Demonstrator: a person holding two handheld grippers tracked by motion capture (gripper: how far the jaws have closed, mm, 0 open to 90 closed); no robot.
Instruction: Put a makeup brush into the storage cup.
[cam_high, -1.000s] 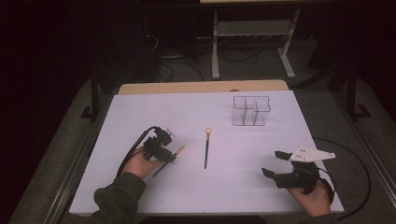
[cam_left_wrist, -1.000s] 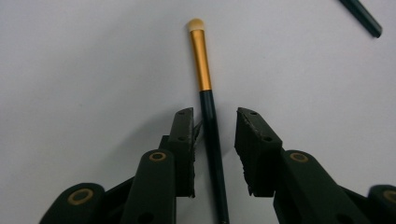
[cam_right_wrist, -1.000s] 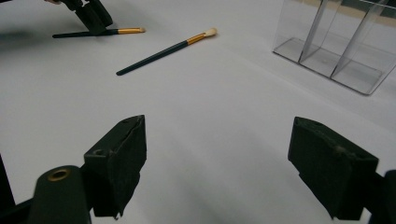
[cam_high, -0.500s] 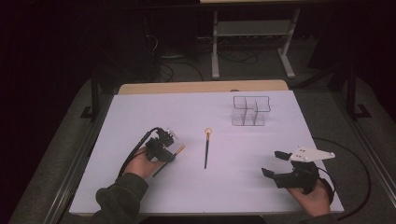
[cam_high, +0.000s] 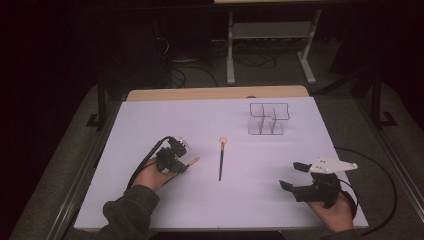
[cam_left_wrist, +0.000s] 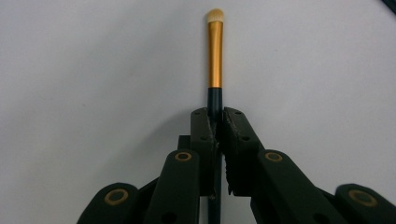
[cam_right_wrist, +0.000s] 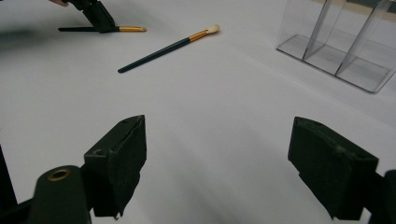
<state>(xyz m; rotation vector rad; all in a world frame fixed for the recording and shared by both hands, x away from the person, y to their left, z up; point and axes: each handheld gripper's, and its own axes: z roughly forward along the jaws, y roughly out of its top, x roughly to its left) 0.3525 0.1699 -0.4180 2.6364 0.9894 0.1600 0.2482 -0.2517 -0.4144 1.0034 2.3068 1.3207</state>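
- left gripper (cam_left_wrist: 215, 122) had just been closing, jaws clamped on a makeup brush (cam_left_wrist: 215, 51) at center frame
- right gripper (cam_right_wrist: 217, 161) sat spread wide, nothing in it, lower right of the high view

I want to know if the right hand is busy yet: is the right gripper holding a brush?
No, the right gripper stands wide open over bare table, with nothing between its jaws.

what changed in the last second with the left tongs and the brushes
The left tongs have just been closing and now clamp the dark handle of the small brush lying on the table. The hand itself kept its place. The longer brush, the clear organizer and the open right tongs stayed as they were.
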